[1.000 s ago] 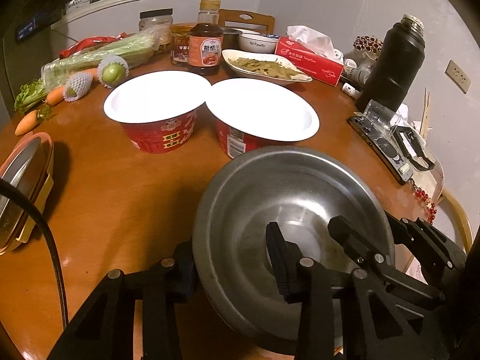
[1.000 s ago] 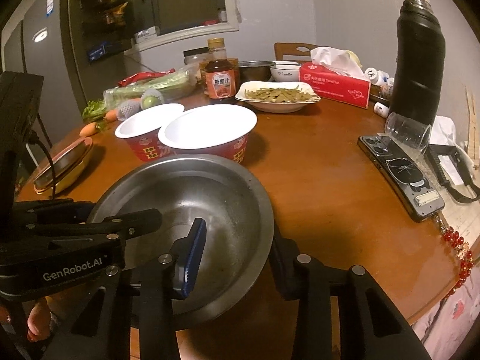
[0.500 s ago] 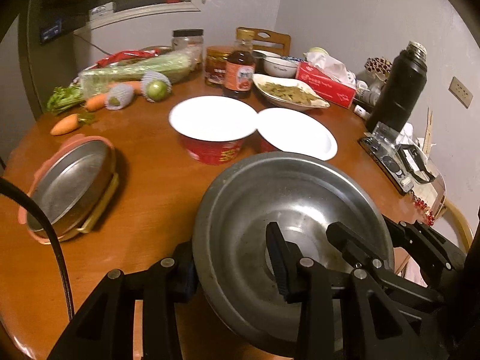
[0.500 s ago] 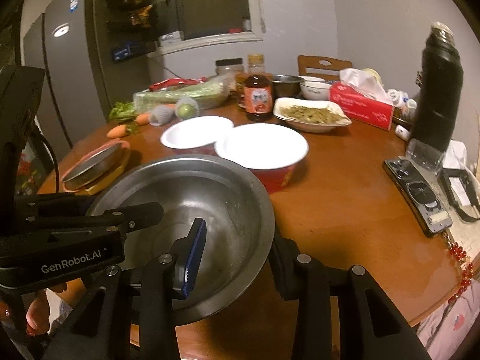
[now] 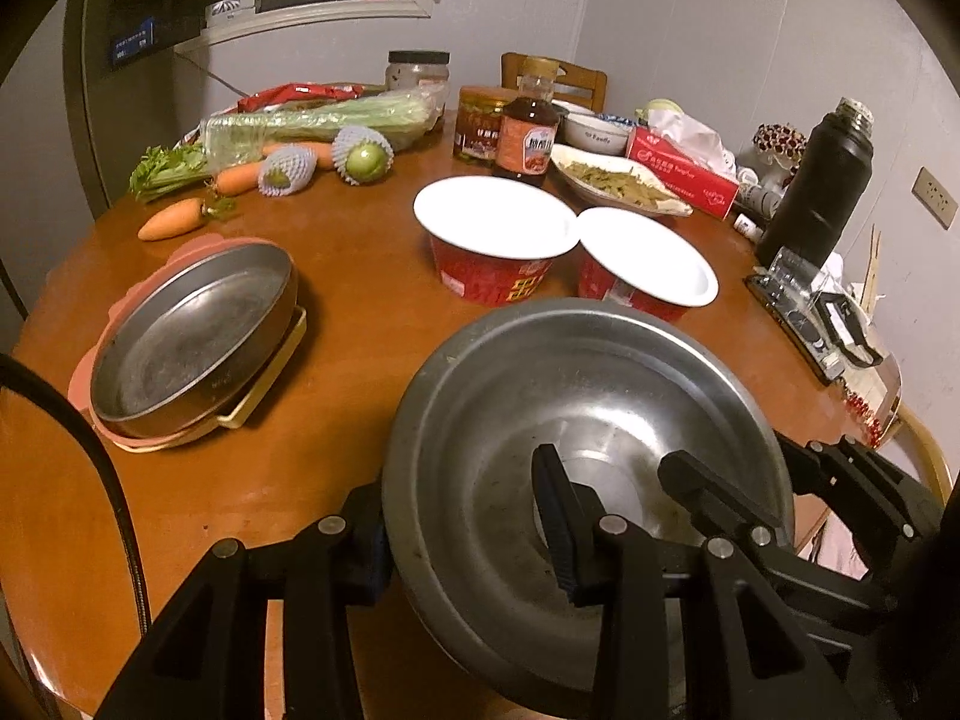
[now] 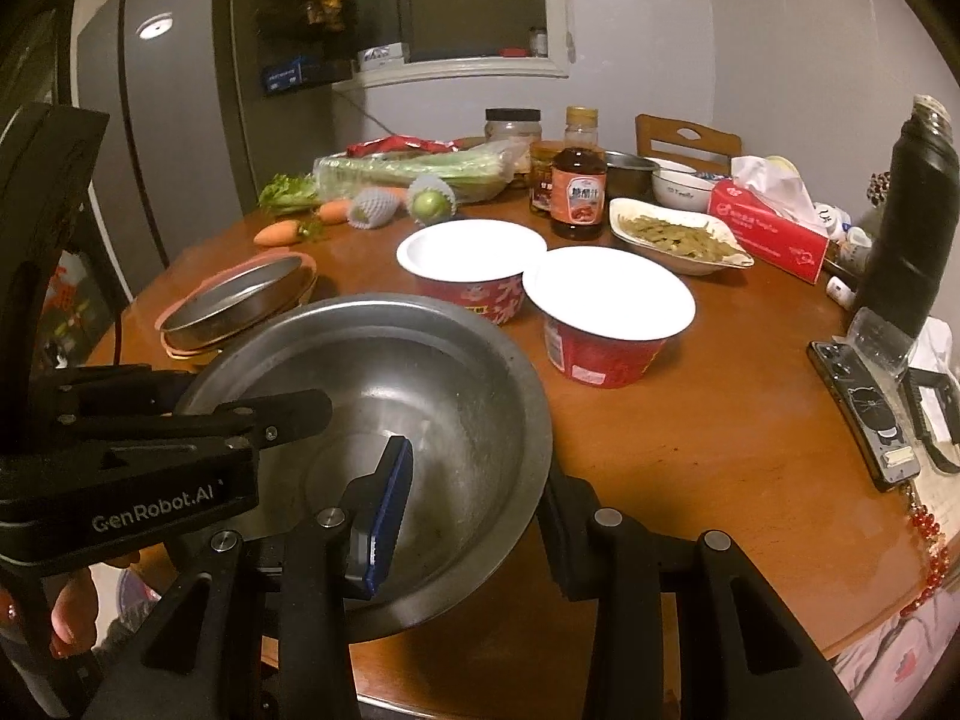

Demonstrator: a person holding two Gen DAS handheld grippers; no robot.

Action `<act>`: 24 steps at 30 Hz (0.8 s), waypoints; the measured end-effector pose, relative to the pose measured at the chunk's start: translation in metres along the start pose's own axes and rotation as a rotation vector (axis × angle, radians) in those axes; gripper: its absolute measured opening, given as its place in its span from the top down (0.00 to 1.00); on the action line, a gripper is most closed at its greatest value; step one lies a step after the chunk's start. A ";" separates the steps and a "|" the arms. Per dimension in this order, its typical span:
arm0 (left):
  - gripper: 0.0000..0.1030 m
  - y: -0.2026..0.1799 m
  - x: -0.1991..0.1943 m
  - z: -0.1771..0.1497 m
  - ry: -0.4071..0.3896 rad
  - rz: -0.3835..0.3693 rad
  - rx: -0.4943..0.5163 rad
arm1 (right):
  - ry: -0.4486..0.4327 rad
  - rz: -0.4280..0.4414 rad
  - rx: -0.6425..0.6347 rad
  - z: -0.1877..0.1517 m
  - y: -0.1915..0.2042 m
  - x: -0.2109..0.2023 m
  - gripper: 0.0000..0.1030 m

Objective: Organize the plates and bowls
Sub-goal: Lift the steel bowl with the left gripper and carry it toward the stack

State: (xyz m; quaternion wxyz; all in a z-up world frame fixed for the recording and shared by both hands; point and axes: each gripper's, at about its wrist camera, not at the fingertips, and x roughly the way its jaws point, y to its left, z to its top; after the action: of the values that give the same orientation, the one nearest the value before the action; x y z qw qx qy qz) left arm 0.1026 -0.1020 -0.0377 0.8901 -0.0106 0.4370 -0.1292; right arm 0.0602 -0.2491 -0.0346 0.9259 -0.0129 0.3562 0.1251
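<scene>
A large steel bowl [image 5: 600,396] [image 6: 432,372] hangs tilted above the near edge of the round wooden table [image 5: 336,360]. My left gripper [image 5: 465,540] is shut on the bowl's near-left rim, one finger inside and one outside. My right gripper [image 6: 474,522] is shut on the near-right rim in the same way. Each gripper shows in the other's view: the right gripper [image 5: 840,480] and the left gripper [image 6: 180,438]. A shallow steel pan [image 5: 192,330] [image 6: 240,300] rests on pink and yellow lids at the left.
Two red instant-noodle tubs [image 5: 498,240] [image 6: 606,312] with white lids stand mid-table. Behind are an oval dish of greens [image 5: 618,186], a white bowl [image 5: 594,129], a sauce bottle [image 5: 528,132], jars, vegetables and a tissue box [image 6: 768,228]. A black flask [image 6: 912,210] and phone [image 6: 864,402] sit right.
Both grippers carried the steel bowl back from the noodle tubs, leftward and slightly up. The shallow steel pan on the left has come fully into view.
</scene>
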 end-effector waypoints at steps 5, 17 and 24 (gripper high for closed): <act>0.61 0.003 0.008 -0.002 0.008 0.013 -0.002 | 0.015 0.003 -0.007 -0.003 0.003 0.008 0.59; 0.61 0.004 0.025 -0.006 0.042 0.012 0.007 | 0.049 0.007 -0.003 -0.010 -0.002 0.025 0.59; 0.60 0.004 0.026 -0.006 0.043 0.025 0.011 | 0.057 0.014 -0.010 -0.012 0.001 0.029 0.58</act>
State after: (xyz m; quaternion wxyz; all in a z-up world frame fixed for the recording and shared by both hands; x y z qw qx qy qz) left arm 0.1142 -0.1037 -0.0619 0.8821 0.0025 0.4553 -0.1207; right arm 0.0733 -0.2433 -0.0624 0.9144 -0.0186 0.3820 0.1330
